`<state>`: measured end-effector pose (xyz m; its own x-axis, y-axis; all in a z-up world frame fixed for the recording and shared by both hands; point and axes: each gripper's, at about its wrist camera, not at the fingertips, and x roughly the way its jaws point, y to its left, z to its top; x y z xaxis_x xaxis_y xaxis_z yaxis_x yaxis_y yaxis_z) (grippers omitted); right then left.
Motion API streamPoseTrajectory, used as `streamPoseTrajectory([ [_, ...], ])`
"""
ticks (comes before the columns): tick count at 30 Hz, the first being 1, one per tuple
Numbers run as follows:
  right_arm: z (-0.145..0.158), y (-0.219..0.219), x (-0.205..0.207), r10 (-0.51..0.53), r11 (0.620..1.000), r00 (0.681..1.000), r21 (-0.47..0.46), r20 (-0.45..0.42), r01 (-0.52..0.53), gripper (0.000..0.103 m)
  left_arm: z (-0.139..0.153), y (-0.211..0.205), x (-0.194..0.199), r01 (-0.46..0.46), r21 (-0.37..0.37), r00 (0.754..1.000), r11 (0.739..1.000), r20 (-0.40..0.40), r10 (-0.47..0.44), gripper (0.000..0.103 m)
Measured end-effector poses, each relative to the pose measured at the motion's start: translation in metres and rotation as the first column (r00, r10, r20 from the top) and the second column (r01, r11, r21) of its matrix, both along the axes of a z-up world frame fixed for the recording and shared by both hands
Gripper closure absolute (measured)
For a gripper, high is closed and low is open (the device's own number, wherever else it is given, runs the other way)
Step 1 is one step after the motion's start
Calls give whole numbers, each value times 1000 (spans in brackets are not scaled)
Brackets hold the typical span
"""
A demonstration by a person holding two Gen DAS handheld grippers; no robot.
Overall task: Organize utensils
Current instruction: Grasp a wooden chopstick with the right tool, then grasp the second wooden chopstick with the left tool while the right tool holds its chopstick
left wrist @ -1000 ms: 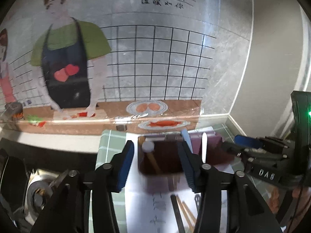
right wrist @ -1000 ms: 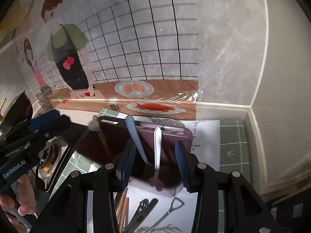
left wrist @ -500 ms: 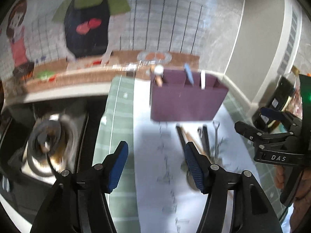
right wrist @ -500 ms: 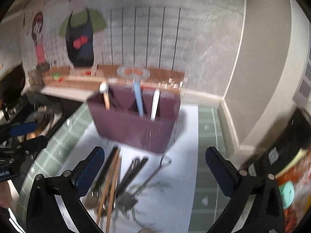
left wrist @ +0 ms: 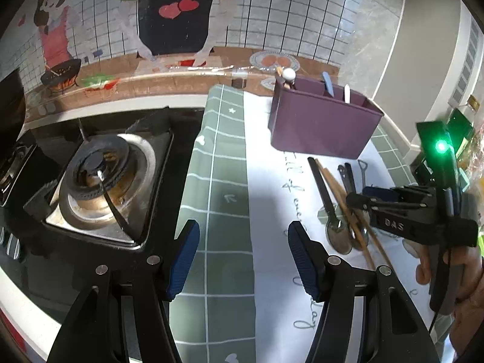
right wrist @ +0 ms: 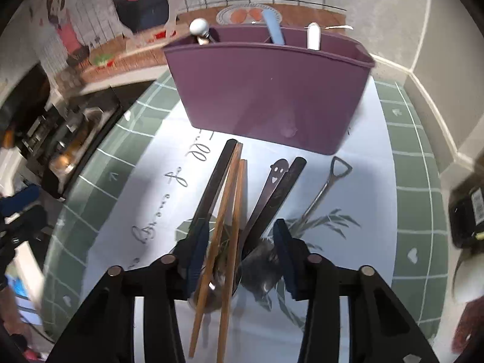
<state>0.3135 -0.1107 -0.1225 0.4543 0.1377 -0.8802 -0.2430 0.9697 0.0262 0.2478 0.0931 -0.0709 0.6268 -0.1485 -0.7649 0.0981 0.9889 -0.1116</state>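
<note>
Both tools are back off the purple holder (right wrist: 269, 90) — a second ago they were right up against its compartments, now it stands well ahead of them on the counter (left wrist: 217, 181). Left tool (left wrist: 243, 257) is higher and further back, jaws spread wider, over the green checked mat (left wrist: 224, 227); the stove burner (left wrist: 96, 166) has come into its view. Right tool (right wrist: 242, 254) is lower, now over the loose utensil pile — chopsticks (right wrist: 230, 211) and the dark spoon handles (right wrist: 272, 193) run between its fingers. Its jaws opened wide half a second ago and are narrower again, not closed on anything.
</note>
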Motion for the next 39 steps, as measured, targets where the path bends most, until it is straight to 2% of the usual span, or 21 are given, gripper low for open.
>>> streamPoseTrajectory([
  [3, -7, 3, 5, -15, 999, 1000, -30, -14, 15, 83, -5, 0, 0, -2, -8, 1000, 1000, -22, 2, 41],
  [8, -11, -4, 7, -10, 1000, 999, 14, -53, 10, 84, -10, -7, 2, 10, -20, 999, 1000, -46, -11, 42],
  [9, -10, -6, 6, -9, 1000, 998, 16, -56, 10, 92, -10, -10, 3, 16, -22, 999, 1000, -51, -17, 41],
  [12, -7, -14, 2, -22, 999, 998, 30, -57, 24, 97, -11, -20, 6, 44, -25, 997, 999, -59, -46, 41],
  [16, 3, -30, -9, -56, 998, 998, 40, -33, 57, 98, -14, -37, 14, 93, -30, 992, 995, -82, -95, 41],
  [22, 15, -67, -27, -122, 988, 992, 93, -34, 125, 98, -24, -67, 34, 160, -87, 975, 983, -144, -171, 42],
  [23, 15, -71, -30, -127, 987, 991, 97, -33, 130, 98, -26, -73, 37, 172, -95, 971, 981, -151, -185, 45],
  [27, 16, -82, -41, -143, 985, 989, 91, -22, 144, 98, -32, -97, 56, 218, -115, 954, 969, -186, -236, 73],
  [29, 15, -86, -43, -152, 983, 988, 98, -23, 153, 98, -34, -109, 67, 242, -137, 941, 961, -210, -266, 79],
  [33, 13, -92, -45, -169, 979, 985, 115, -19, 170, 98, -38, -134, 86, 274, -127, 915, 953, -272, -299, 80],
  [39, 12, -95, -46, -178, 975, 984, 130, -21, 180, 98, -51, -156, 108, 257, -26, 907, 966, -337, -251, 80],
])
